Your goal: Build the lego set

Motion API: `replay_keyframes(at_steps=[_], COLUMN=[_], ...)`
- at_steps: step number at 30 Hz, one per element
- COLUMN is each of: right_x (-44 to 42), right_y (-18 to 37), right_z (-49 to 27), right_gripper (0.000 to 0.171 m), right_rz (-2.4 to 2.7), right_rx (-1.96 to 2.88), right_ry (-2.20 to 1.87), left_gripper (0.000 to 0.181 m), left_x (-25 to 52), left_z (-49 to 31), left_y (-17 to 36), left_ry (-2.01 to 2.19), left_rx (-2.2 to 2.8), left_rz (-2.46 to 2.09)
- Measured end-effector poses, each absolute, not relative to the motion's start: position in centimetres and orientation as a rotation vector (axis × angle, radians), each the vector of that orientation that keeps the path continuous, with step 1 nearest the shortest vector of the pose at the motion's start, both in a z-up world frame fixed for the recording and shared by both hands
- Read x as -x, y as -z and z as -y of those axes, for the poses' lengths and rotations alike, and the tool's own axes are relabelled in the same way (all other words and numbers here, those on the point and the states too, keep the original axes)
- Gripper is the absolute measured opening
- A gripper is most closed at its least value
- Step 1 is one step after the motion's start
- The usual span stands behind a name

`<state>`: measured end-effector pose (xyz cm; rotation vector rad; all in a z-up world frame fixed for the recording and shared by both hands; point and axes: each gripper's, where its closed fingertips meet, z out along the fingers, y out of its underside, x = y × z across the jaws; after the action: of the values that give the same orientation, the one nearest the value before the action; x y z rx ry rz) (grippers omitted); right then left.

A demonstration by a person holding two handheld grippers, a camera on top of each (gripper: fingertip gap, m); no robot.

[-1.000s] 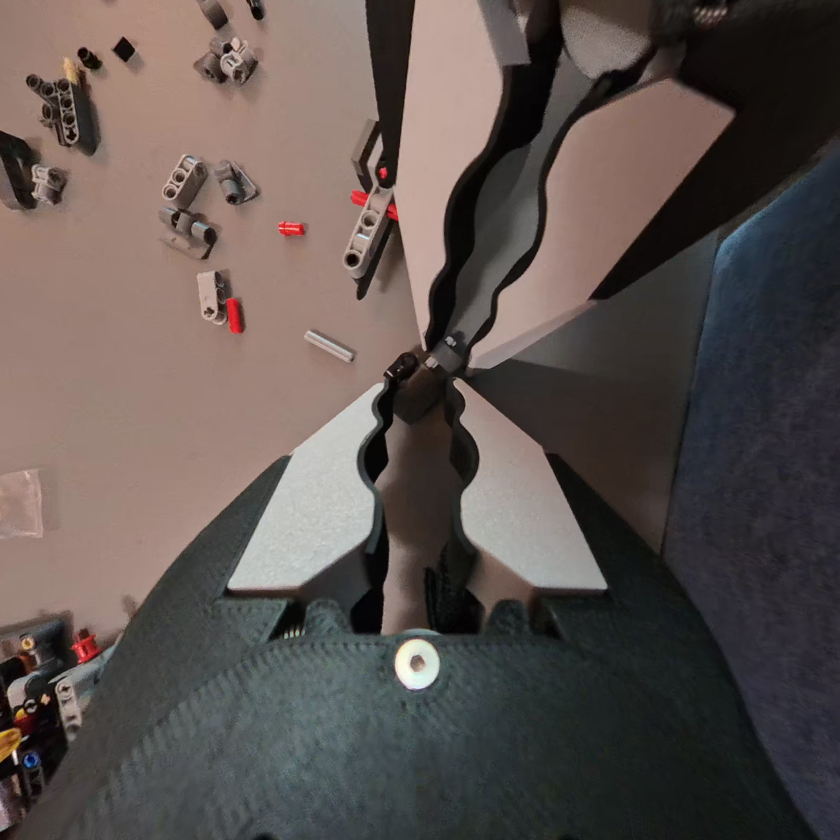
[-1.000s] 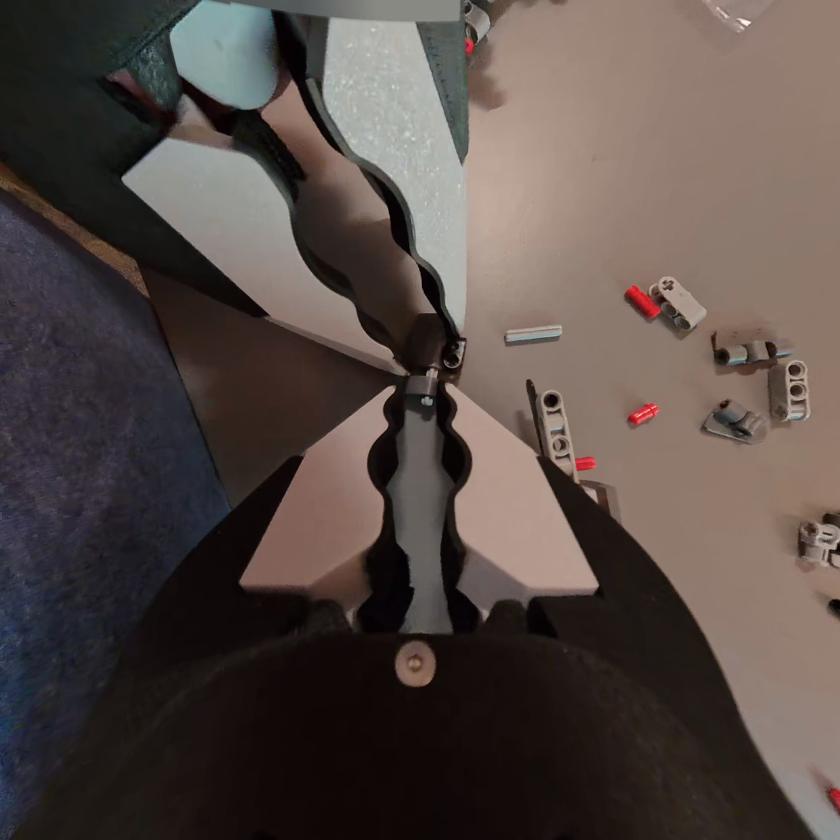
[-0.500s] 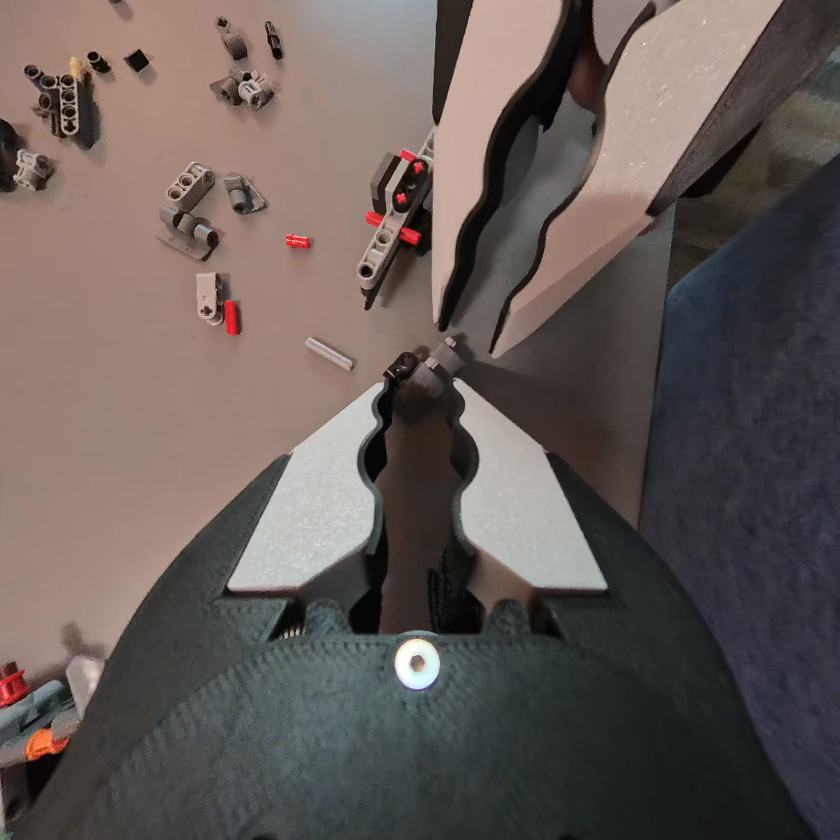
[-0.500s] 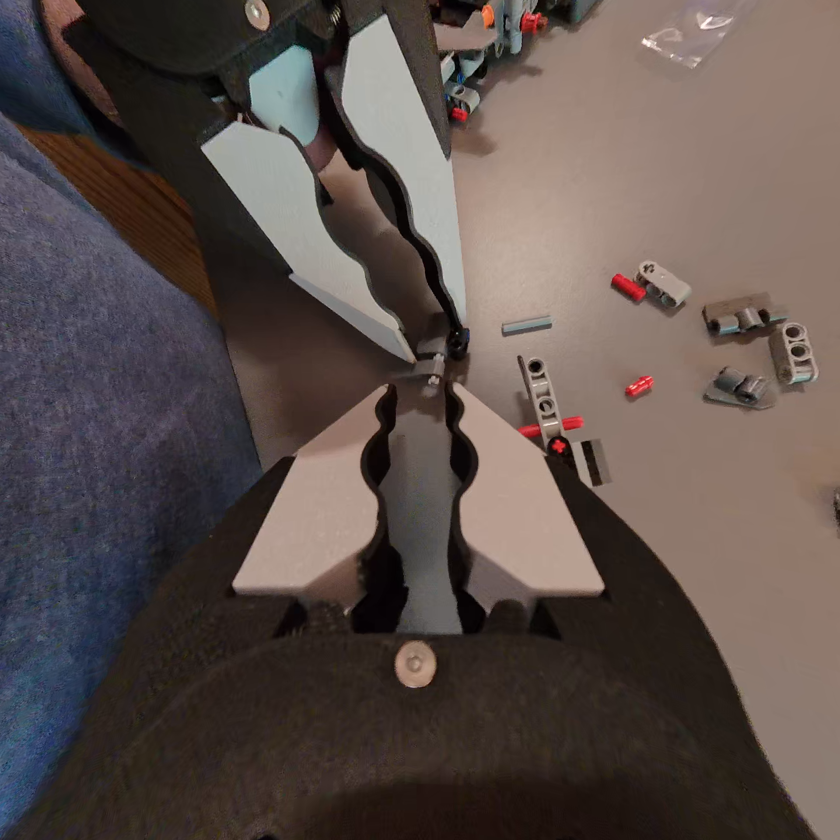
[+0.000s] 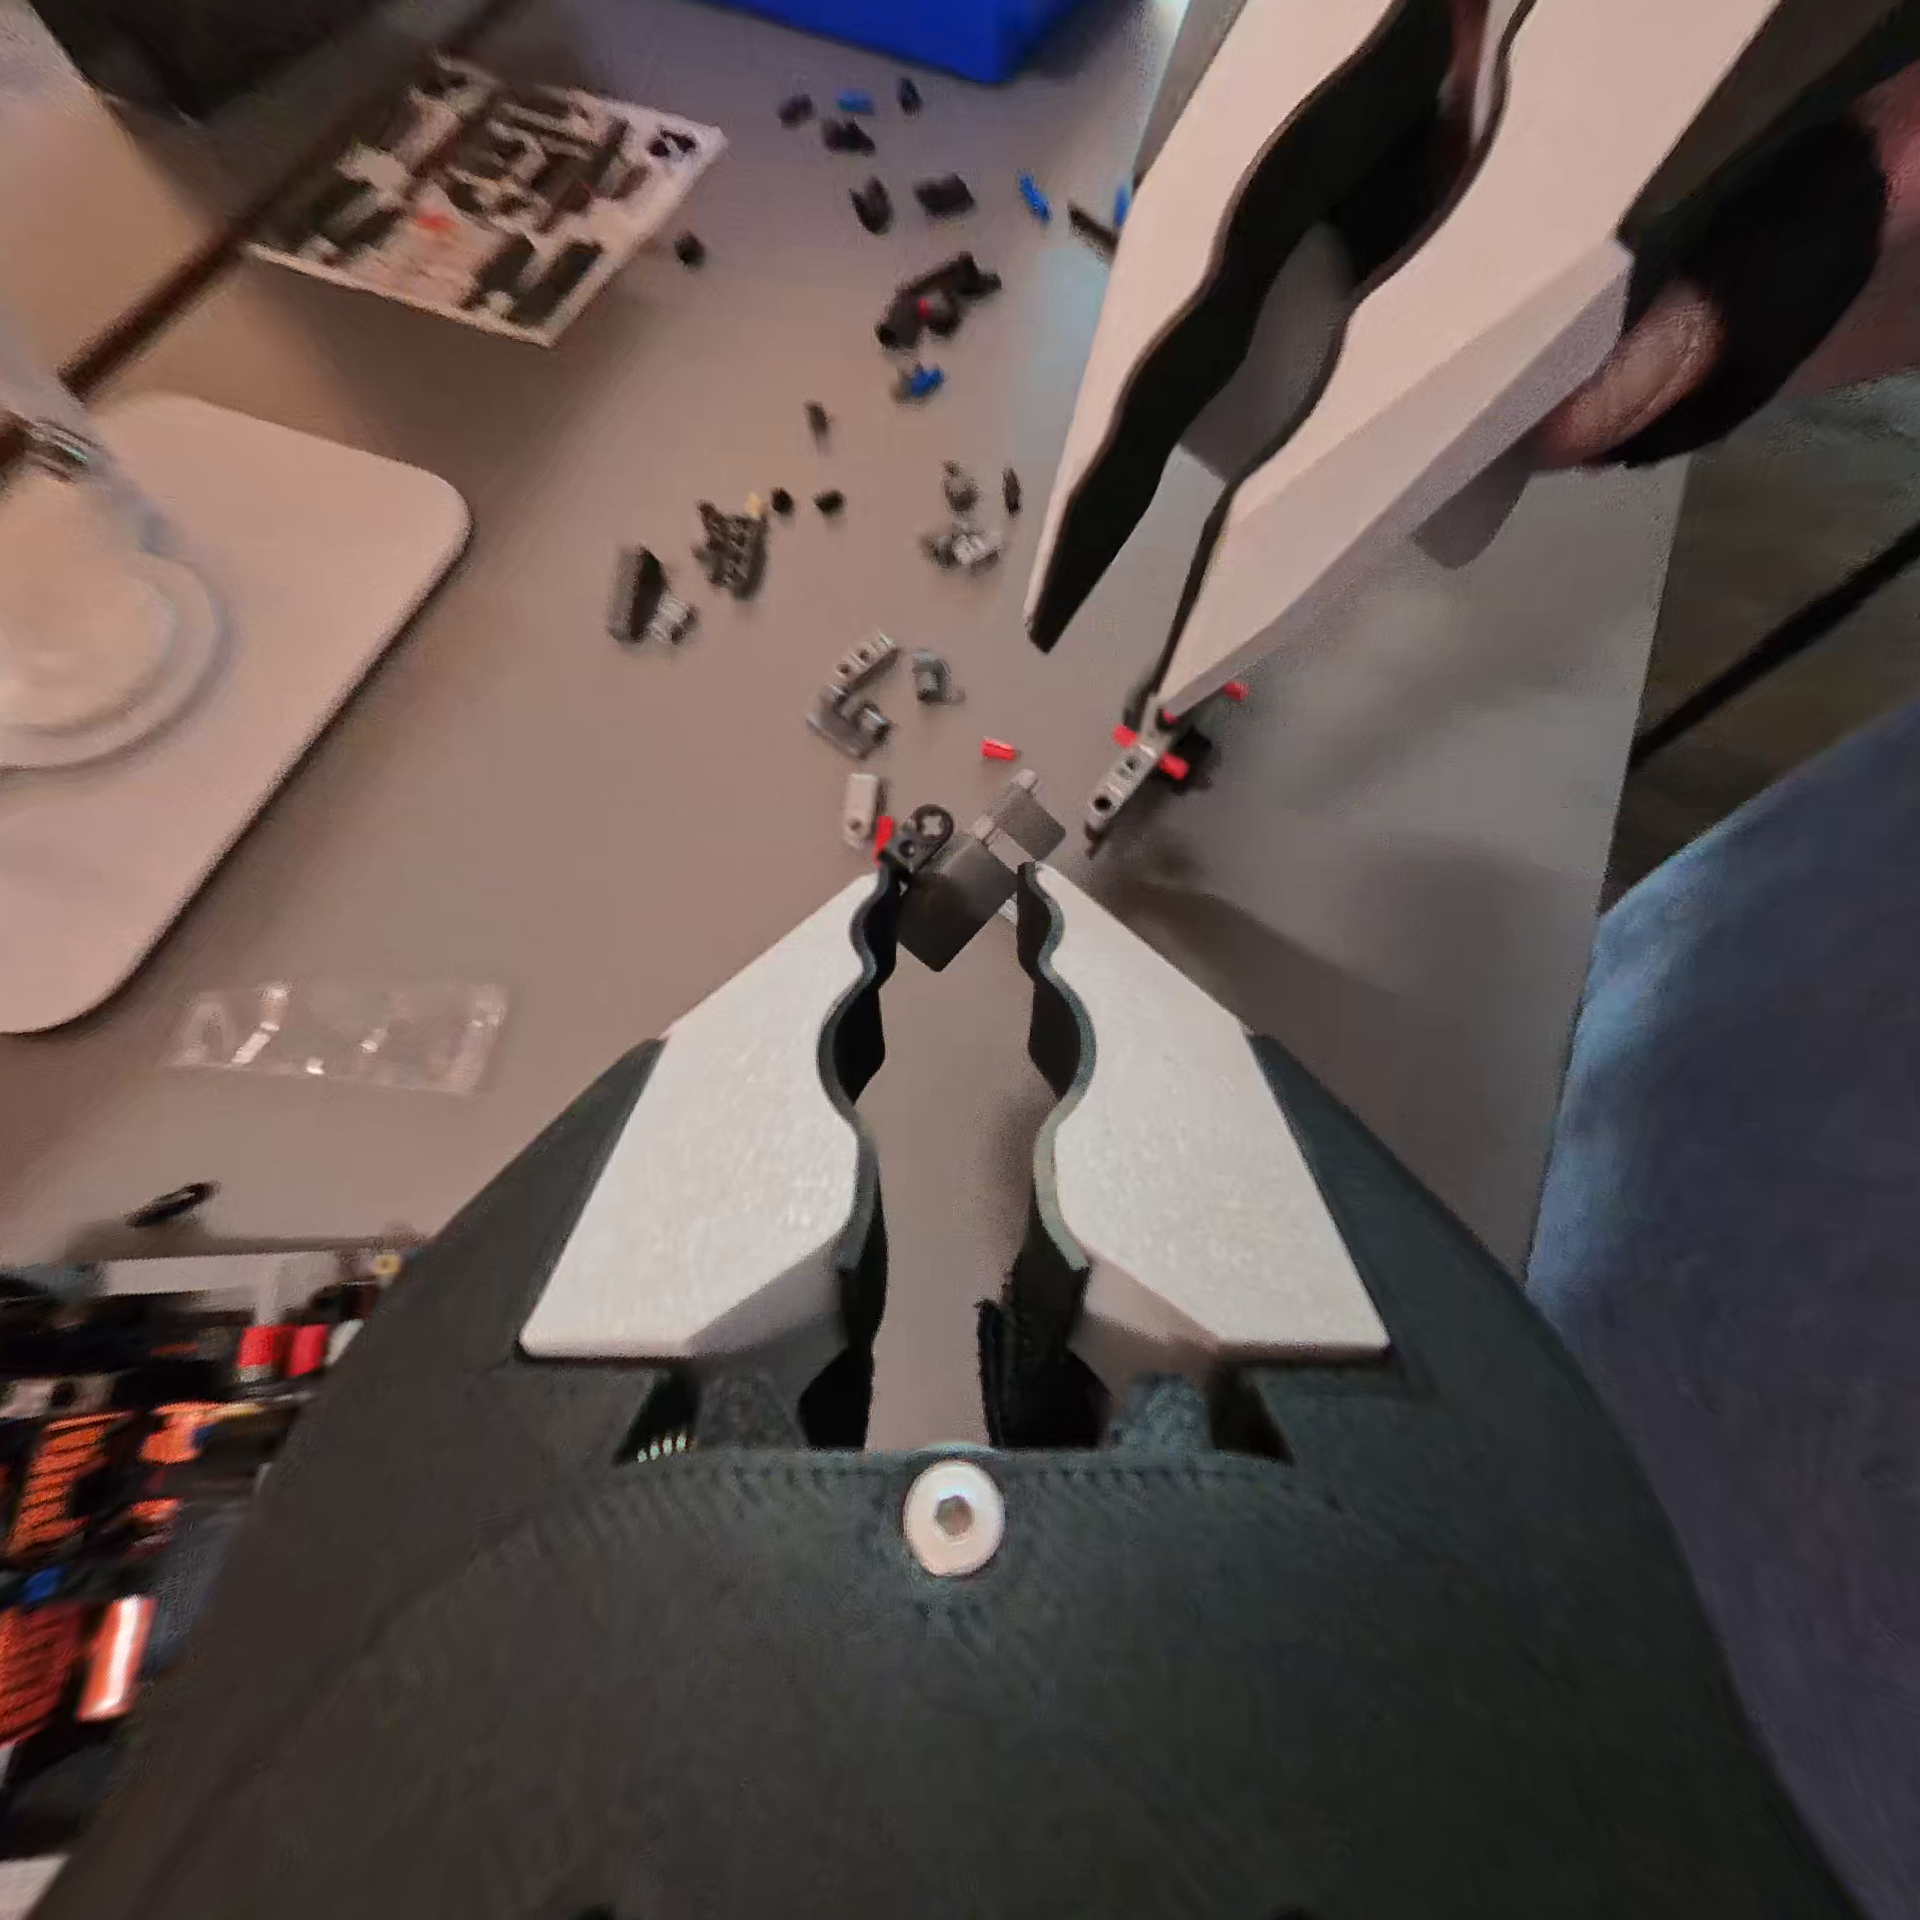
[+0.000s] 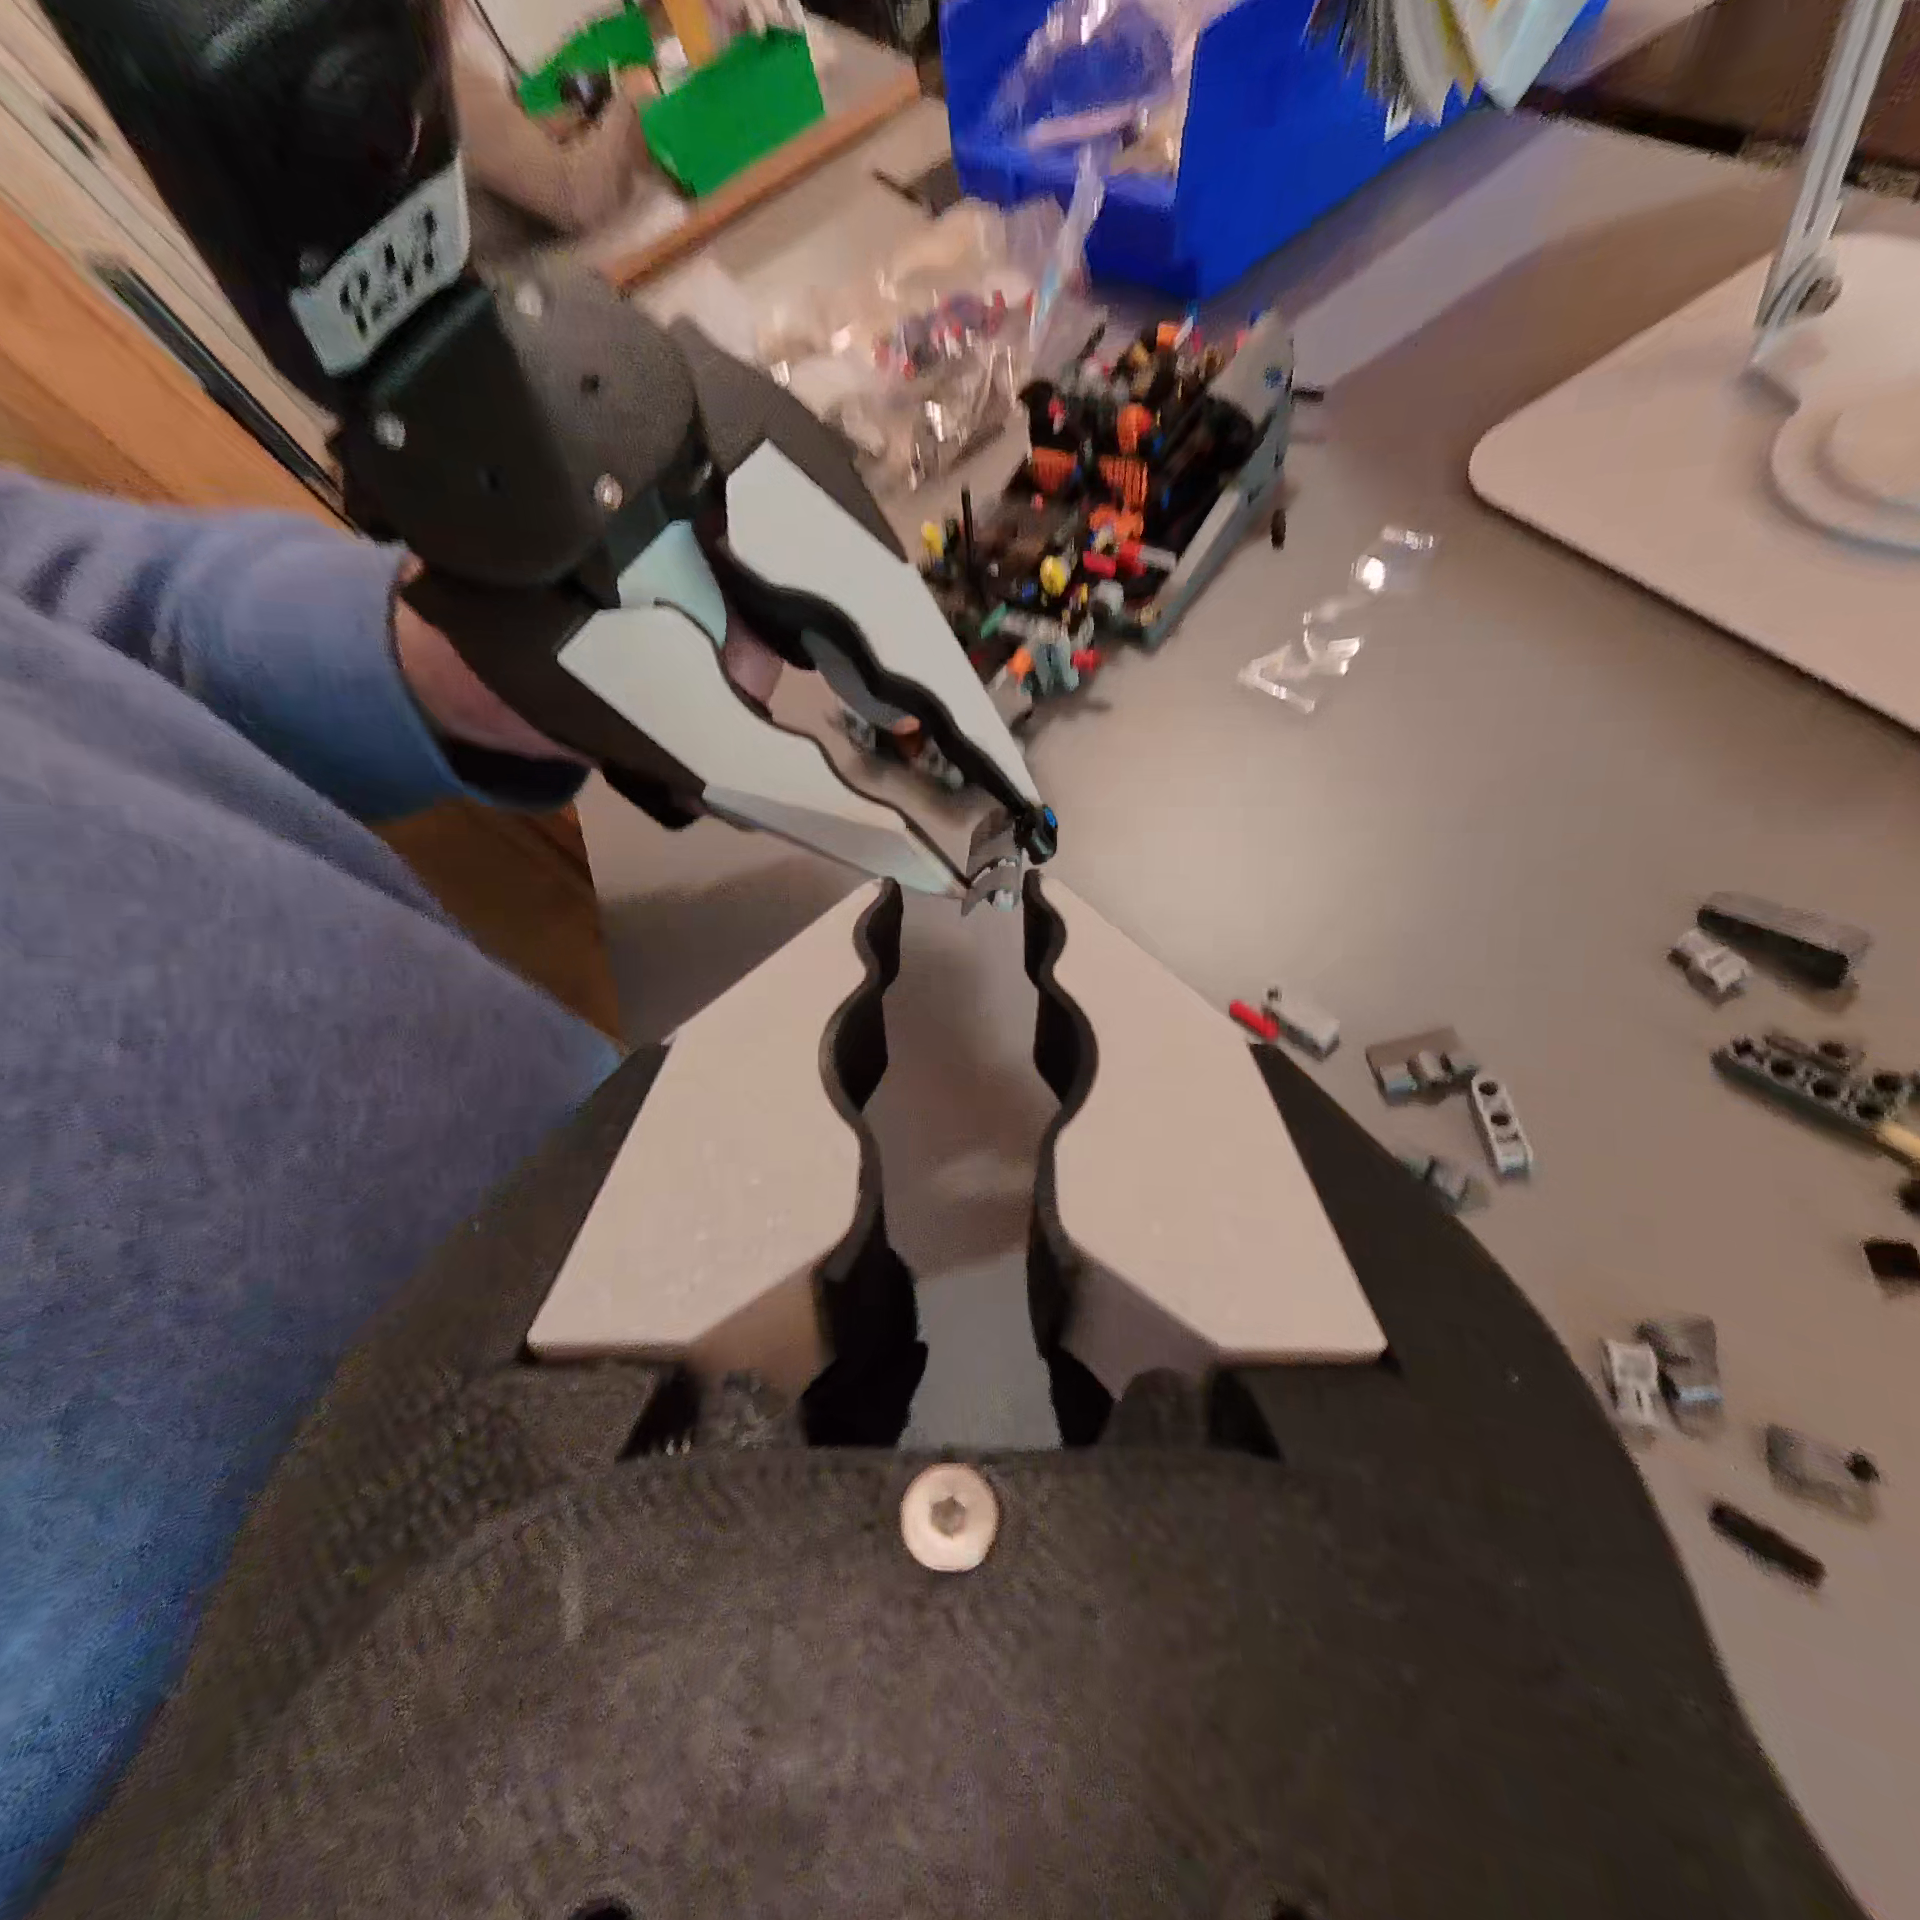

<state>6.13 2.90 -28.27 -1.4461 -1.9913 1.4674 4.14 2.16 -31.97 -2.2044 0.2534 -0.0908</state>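
Observation:
My left gripper (image 5: 956,883) is shut on a small dark grey lego assembly (image 5: 951,899) with a black connector (image 5: 925,831) and a grey axle end (image 5: 1023,821) sticking out past the tips. It is held above the grey table (image 5: 520,831). My right gripper (image 6: 958,894) is open and empty, its tips just short of that assembly (image 6: 997,868). In the left wrist view the right gripper (image 5: 1112,665) hangs open, above and behind the piece. In the right wrist view the left gripper (image 6: 987,857) comes in from the upper left.
Loose grey, black and red lego parts (image 5: 852,707) lie scattered on the table. A partly built colourful model (image 6: 1132,499), a blue box (image 6: 1247,156), an instruction sheet (image 5: 499,197), a white stand base (image 5: 208,644) and a clear bag (image 5: 343,1029) surround them. A blue sleeve (image 6: 208,935) is at left. The tips of one gripper are about 5 centimetres away from the tips of the other. It is some 20 centimetres from my left tips to the partly built colourful model (image 6: 1132,499). Look for it in the left wrist view (image 5: 124,1421) too.
The right gripper has let go of the assembly, opened and drawn back. The left gripper keeps the piece. Both views have tilted up and show more of the table.

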Motion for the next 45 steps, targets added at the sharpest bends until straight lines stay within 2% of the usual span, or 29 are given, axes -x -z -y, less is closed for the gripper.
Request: replay_keyframes(at_steps=[10,18,26,45], right_x=[-1.5,-1.3,-1.3,-3.1], right_y=[23.7,20.9,18.8,18.6], right_z=[-5.0,-5.3,-6.5,-11.3], right_gripper=[0.031,0.043,0.044,0.042], right_rz=[1.864,1.801,1.630,1.517], right_rx=[1.448,1.365,1.357,1.344], right_ry=[-1.850,-2.214,-2.505,-2.647], left_gripper=[0.021,0.021,0.021,0.021], left_x=[-0.7,-0.6,-0.9,-3.0], left_z=[-3.9,-5.0,-6.6,-12.2], left_y=[25.9,22.7,20.2,18.9], left_ry=[-0.086,0.093,0.213,0.268], left_rx=[2.056,1.923,1.794,1.726], left_rz=[-0.231,-0.135,-0.048,0.026])
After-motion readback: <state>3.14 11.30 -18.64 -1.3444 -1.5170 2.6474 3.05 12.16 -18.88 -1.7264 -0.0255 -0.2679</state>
